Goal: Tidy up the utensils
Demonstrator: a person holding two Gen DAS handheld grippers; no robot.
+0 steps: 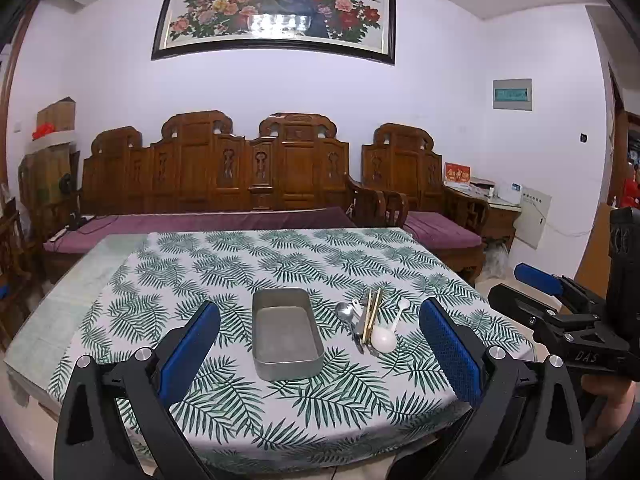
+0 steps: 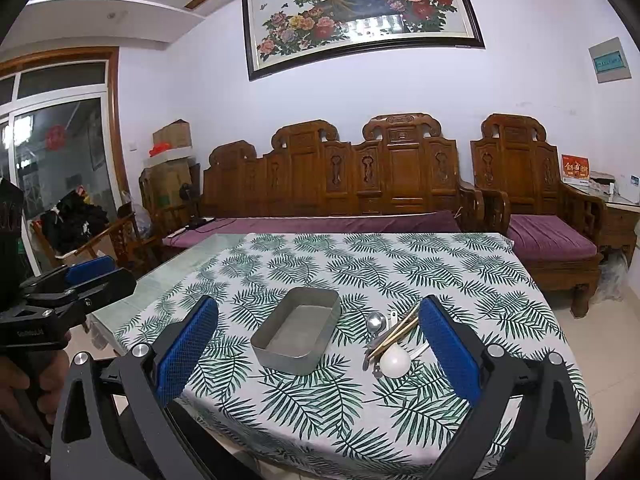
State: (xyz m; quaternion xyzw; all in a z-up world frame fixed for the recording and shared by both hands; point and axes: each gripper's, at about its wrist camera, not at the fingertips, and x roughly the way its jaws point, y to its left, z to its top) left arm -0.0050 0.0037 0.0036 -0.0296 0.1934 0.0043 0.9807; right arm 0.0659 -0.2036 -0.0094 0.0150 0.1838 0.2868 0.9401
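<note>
Nearest the cameras, the left gripper (image 1: 320,344) and the right gripper (image 2: 318,344) are held with jaws spread wide and nothing between them, short of the near edge of the leaf-print tablecloth (image 1: 208,268). Further in, a loose heap of utensils lies just right of the empty metal tray (image 1: 285,334): a white plastic spoon (image 1: 385,339), a metal spoon (image 1: 345,313) and chopsticks (image 1: 372,315), crossed and touching. All are judged light and stiff, the metal likely slippery, so each is probably best taken across its handle, the topmost chopsticks first.
</note>
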